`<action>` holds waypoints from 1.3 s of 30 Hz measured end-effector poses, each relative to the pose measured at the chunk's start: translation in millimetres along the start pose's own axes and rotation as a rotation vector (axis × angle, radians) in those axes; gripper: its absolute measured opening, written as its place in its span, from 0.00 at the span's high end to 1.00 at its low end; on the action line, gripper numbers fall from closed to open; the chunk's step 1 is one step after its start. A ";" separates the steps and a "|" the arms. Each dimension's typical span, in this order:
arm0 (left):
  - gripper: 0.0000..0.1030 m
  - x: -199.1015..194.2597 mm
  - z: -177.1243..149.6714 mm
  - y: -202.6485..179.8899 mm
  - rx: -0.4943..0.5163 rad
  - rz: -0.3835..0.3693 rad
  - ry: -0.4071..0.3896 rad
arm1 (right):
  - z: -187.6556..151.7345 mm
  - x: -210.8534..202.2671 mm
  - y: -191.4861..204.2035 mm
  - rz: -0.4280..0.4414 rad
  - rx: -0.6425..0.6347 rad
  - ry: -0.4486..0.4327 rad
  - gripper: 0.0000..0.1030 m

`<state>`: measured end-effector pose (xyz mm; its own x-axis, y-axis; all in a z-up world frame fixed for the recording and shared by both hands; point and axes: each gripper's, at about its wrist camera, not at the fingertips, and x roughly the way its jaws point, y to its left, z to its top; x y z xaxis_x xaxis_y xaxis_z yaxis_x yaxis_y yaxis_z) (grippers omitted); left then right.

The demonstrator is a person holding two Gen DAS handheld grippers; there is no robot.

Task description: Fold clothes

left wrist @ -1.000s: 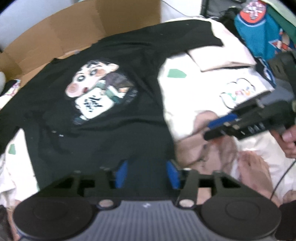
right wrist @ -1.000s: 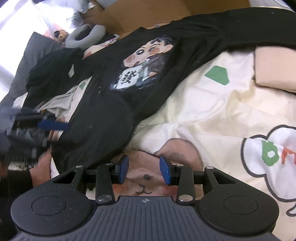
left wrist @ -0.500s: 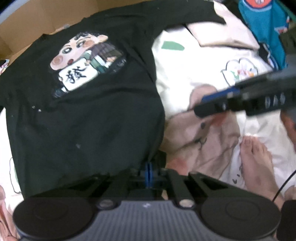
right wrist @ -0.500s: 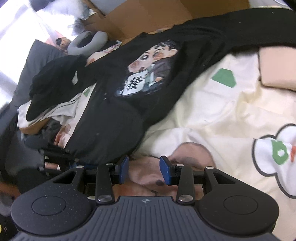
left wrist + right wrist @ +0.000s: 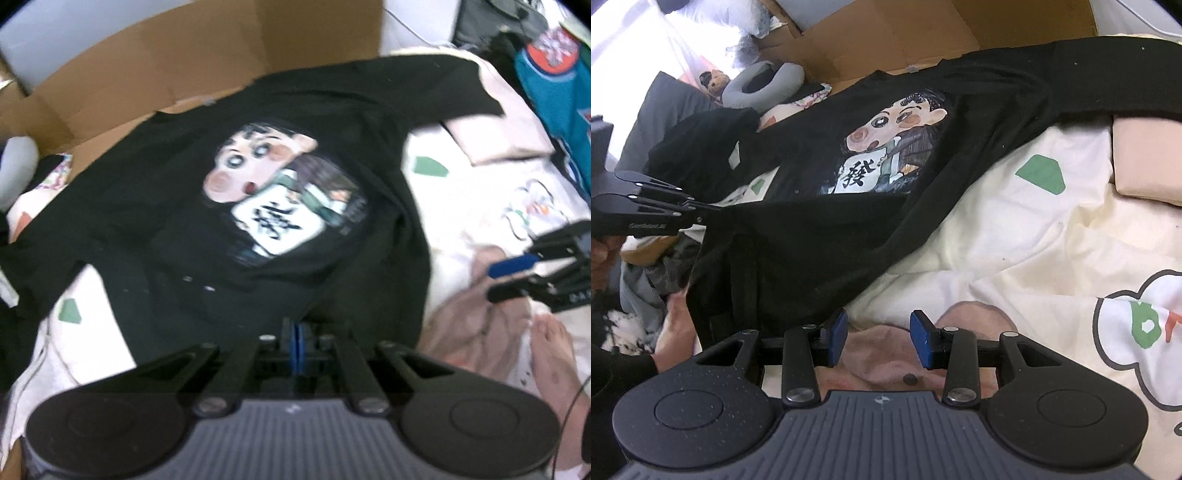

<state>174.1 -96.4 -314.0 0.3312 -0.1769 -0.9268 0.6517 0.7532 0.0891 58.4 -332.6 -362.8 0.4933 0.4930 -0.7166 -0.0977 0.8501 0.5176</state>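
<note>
Up close in the left wrist view, the left tongs (image 5: 297, 341) were pinched fully together on the near hem of the black cotton T-shirt (image 5: 177, 206) with a cartoon boy print. That shirt lay spread face up across the bed, its collar toward the brown cardboard sheet (image 5: 221, 55) at the far edge. Its hem was lifted a little off the cream bedsheet (image 5: 476, 206) with green and cartoon prints. A folded pale pink cloth (image 5: 495, 125) sat by the shirt's right sleeve, and a teal garment (image 5: 550, 88) lay at the bed's far right corner. The right tongs (image 5: 513, 277) hovered at the right, over a tan patch of the sheet; a bare foot (image 5: 546, 347) showed below them.

Seen from the right wrist, the right tongs (image 5: 878, 339) stood partly open with nothing between the blue pads (image 5: 837, 338), above a tan bear print on the bedsheet (image 5: 1015, 236). The black T-shirt (image 5: 990, 110) stretched from the far right edge toward the near left. There the left tongs (image 5: 701, 216) met its raised, bunched hem. A grey neck pillow (image 5: 757, 85) rested at the far left corner of the bed.
</note>
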 end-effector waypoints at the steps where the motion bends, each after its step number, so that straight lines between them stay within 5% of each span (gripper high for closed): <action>1: 0.98 2.2 -0.9 6.9 -0.020 0.001 -0.004 | 1.2 0.3 0.2 0.007 0.008 0.002 0.57; 16: 0.99 47.5 -22.5 74.9 -0.229 0.017 -0.079 | 5.3 20.5 37.2 0.034 -0.138 0.133 0.57; 39: 0.98 85.5 -16.9 124.0 -0.352 0.221 -0.104 | 3.6 30.4 37.6 0.015 -0.132 0.154 0.57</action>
<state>271.7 -7.4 -388.3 0.5157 -0.0362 -0.8560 0.2901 0.9474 0.1348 72.8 -286.3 -363.4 0.3539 0.5195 -0.7778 -0.2217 0.8545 0.4698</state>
